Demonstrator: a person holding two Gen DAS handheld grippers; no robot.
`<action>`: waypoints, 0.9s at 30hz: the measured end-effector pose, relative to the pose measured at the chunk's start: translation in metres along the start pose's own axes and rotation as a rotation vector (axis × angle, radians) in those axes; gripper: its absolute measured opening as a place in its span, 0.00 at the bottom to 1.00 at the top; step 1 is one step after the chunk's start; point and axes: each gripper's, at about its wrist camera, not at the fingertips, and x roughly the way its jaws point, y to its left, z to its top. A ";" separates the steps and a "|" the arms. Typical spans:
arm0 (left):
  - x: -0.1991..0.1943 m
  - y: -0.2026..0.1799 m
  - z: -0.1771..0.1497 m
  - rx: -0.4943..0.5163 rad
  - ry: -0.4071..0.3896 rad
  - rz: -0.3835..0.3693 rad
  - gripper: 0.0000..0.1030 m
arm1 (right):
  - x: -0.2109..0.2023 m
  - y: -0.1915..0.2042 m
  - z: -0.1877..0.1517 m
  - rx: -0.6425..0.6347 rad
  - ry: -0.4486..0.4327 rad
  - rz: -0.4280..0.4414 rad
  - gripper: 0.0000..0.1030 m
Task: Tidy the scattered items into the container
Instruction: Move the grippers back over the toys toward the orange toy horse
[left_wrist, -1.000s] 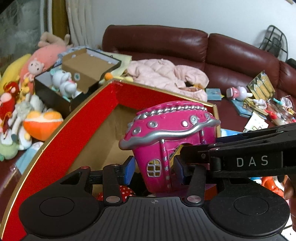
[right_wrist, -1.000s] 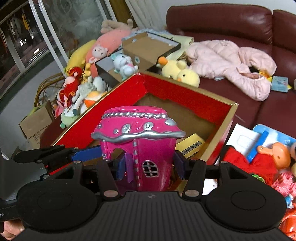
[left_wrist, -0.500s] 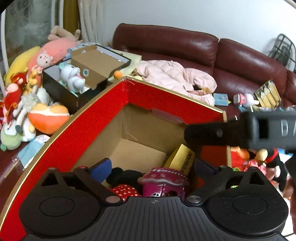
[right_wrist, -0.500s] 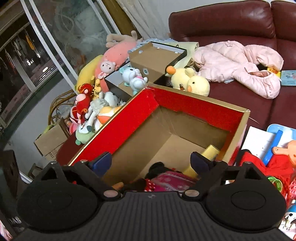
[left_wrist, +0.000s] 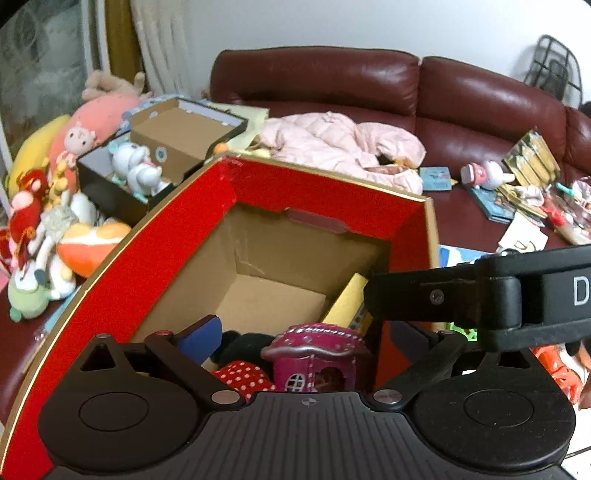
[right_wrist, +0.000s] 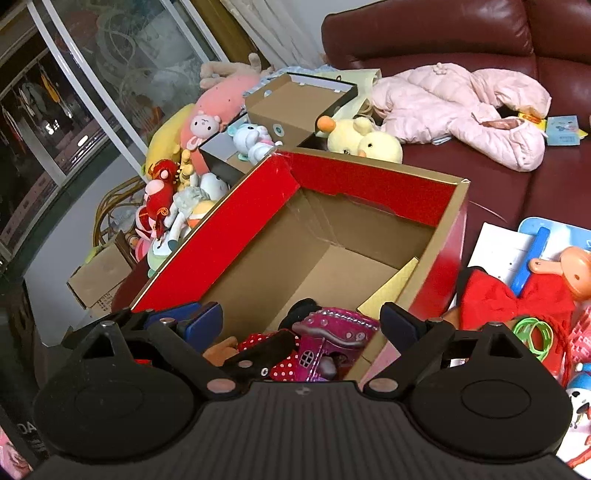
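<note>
- The pink toy house (left_wrist: 317, 354) lies in the near end of the red box (left_wrist: 162, 240), on the polka-dot toy (left_wrist: 242, 374); your drop step looks finished.
- Your left gripper (left_wrist: 306, 332) and right gripper (right_wrist: 301, 319) hang over that end, jaws spread wide, nothing between them.
- Next, you likely need another scattered item: the red bow toy (right_wrist: 517, 299) and green rings (right_wrist: 532, 332) lie just right of the box.
- Lift clear of the box wall before swinging over.

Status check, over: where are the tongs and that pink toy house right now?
Left tongs and right tongs open, empty. Pink toy house down in red box, beside polka-dot plush. Nothing blocking.
</note>
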 end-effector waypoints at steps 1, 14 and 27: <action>-0.002 -0.004 0.001 0.009 -0.006 -0.003 0.99 | -0.005 -0.001 -0.001 -0.002 -0.008 -0.001 0.91; -0.014 -0.107 0.003 0.194 -0.036 -0.068 1.00 | -0.092 -0.064 -0.016 0.049 -0.114 -0.079 0.93; 0.005 -0.218 -0.032 0.359 0.013 -0.186 1.00 | -0.160 -0.191 -0.074 0.343 -0.138 -0.238 0.94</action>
